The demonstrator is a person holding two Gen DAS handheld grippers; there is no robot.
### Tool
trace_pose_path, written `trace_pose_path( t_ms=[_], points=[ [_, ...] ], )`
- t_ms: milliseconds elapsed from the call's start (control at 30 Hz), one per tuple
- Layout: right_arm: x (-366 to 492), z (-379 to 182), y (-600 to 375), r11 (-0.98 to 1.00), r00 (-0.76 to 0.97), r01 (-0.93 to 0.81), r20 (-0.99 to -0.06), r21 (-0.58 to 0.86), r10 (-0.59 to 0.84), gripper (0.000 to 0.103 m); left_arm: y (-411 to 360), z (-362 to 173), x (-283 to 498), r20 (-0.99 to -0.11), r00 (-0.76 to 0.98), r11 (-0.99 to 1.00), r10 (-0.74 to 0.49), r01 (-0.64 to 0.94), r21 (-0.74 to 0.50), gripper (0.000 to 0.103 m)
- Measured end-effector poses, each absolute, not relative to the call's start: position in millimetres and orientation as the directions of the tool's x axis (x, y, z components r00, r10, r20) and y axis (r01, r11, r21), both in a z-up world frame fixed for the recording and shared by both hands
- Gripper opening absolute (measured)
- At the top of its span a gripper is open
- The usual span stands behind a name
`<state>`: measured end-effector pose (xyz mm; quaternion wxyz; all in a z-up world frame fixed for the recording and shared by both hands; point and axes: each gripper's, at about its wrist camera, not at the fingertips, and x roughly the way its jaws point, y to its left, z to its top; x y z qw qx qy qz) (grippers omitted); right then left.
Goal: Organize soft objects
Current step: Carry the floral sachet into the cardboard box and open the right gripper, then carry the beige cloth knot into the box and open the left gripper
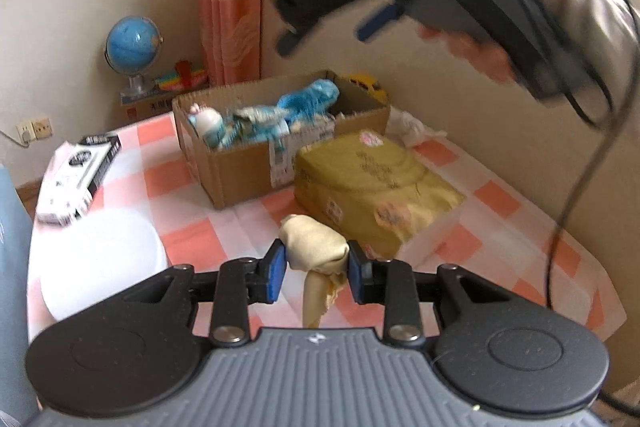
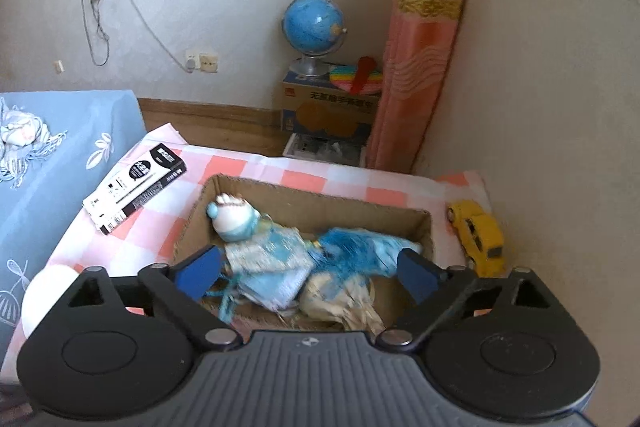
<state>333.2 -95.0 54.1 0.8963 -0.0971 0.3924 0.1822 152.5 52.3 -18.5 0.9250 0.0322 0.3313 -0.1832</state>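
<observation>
My left gripper (image 1: 316, 269) is shut on a cream soft cloth bundle (image 1: 314, 247) and holds it above the checked tablecloth, in front of the cardboard box (image 1: 236, 171). The box holds blue and white soft toys (image 1: 260, 119). My right gripper (image 2: 308, 273) is open and empty, hovering above the same box (image 2: 312, 201), over the blue soft toys (image 2: 280, 251). In the left wrist view the right gripper (image 1: 324, 35) hangs high above the box.
A yellow-green fabric package (image 1: 368, 183) lies right of the box. A black-and-white carton (image 1: 80, 175) and a white round object (image 1: 100, 259) lie at the left. A yellow toy car (image 2: 478, 237) sits by the wall. A globe (image 2: 314, 27) stands on boxes behind.
</observation>
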Motion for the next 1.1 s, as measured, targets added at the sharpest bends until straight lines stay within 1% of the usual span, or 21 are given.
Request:
trace_pose_path(
  t_ms=[67,167,300,500,567,633,700,733,767,800,833,1033,1100],
  points=[
    [321.9,52.9,-105.1,0.921,0.646,-0.388,-0.726,-0.046,0.236,0.102,53.3,-10.6,160.9,-0.618,0.724,0.935,-0.307,0.352,-0.052,0.03],
    [303.7,51.7,-122.1,0.934,0.681,-0.353,-0.701,-0.059,0.213,0.103,56.0,2.6,177.0,-0.6,0.749,0.944,-0.283,0.329,-0.035,0.03],
    [278.6,48.6,-144.6,0.948,0.715,-0.317,-0.668,-0.042,0.209,0.103,54.7,15.3,206.0,-0.589,0.767,0.952,-0.253,0.306,-0.01,0.03],
    [247.7,38.1,-166.2,0.96,0.742,-0.279,-0.64,-0.019,0.202,0.103,51.8,18.0,259.9,-0.609,0.766,0.964,-0.207,0.267,0.008,0.03],
    [241.4,34.0,-173.7,0.963,0.738,-0.268,-0.642,0.004,0.208,0.103,50.7,14.8,278.6,-0.627,0.749,0.964,-0.214,0.266,-0.011,0.03],
    [236.9,30.6,-179.3,0.965,0.733,-0.259,-0.647,0.023,0.213,0.103,47.4,10.9,291.9,-0.643,0.743,0.967,-0.187,0.253,0.011,0.03],
    [233.7,28.2,-184.4,0.968,0.731,-0.25,-0.65,0.03,0.209,0.103,44.4,6.2,301.6,-0.654,0.738,0.968,-0.165,0.249,0.037,0.036],
    [232.6,27.7,-186.5,0.969,0.733,-0.244,-0.649,0.03,0.204,0.103,44.0,4.3,305.6,-0.659,0.735,0.969,-0.16,0.245,0.038,0.041],
    [231.9,27.6,-187.8,0.97,0.735,-0.24,-0.647,0.032,0.203,0.103,45.0,2.9,309.0,-0.663,0.732,0.972,-0.154,0.234,0.032,0.058],
    [231.3,27.4,-189.7,0.97,0.734,-0.239,-0.647,0.036,0.205,0.103,47.2,2.2,311.4,-0.662,0.735,0.976,-0.147,0.216,0.023,0.079],
    [231.0,27.3,-191.5,0.97,0.733,-0.239,-0.648,0.041,0.208,0.103,49.3,3.3,310.9,-0.654,0.744,0.98,-0.139,0.197,0.016,0.084],
    [225.8,25.9,-196.2,0.971,0.734,-0.236,-0.646,0.049,0.211,0.103,52.5,13.2,300.4,-0.628,0.77,0.984,-0.113,0.174,0.036,0.087],
    [223.6,25.3,-197.7,0.971,0.733,-0.233,-0.648,0.05,0.209,0.103,52.4,16.4,294.5,-0.62,0.776,0.984,-0.116,0.176,0.037,0.092]
  ],
)
